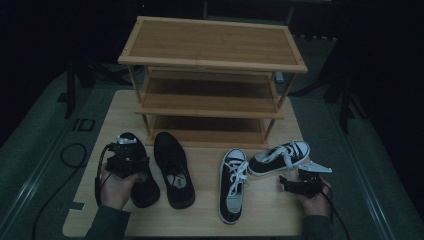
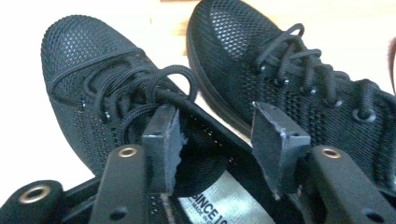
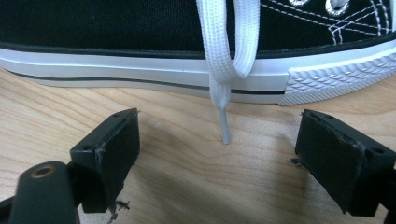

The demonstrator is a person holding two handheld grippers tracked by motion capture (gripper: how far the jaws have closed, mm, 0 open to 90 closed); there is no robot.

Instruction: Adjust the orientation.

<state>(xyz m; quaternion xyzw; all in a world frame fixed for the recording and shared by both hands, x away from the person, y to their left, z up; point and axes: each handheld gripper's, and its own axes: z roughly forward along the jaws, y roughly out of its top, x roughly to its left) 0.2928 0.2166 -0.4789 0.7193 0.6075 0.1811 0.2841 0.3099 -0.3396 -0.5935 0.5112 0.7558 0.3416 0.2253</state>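
**A:** What stands on the pale wooden table (image 1: 260, 220)?

**B:** A three-tier bamboo shoe rack (image 1: 212, 75) sits at the far side. In front of the rack lie four shoes. Nearest its left leg are two black mesh lace-up shoes, the left black shoe (image 1: 136, 170) and the right black shoe (image 1: 173, 169), side by side with toes toward the rack.

**A:** And toward the rack's right side?

**B:** Two black canvas sneakers with white laces and white rubber soles. One sneaker (image 1: 233, 184) points its toe at the rack; the other sneaker (image 1: 279, 157) lies crosswise just in front of the rack's right leg.

**A:** Where are the hands?

**B:** The left gripper (image 1: 125, 157) hovers over the left black shoe. In the left gripper view its jaws stand apart over the shoe's opening, one pad (image 2: 163, 140) beside the laces, pinching nothing. The right gripper (image 1: 287, 182) rests low on the table beside the crosswise sneaker. In the right gripper view its jaws are spread wide and empty, with a white lace tip (image 3: 224, 128) dangling to the wood between them.
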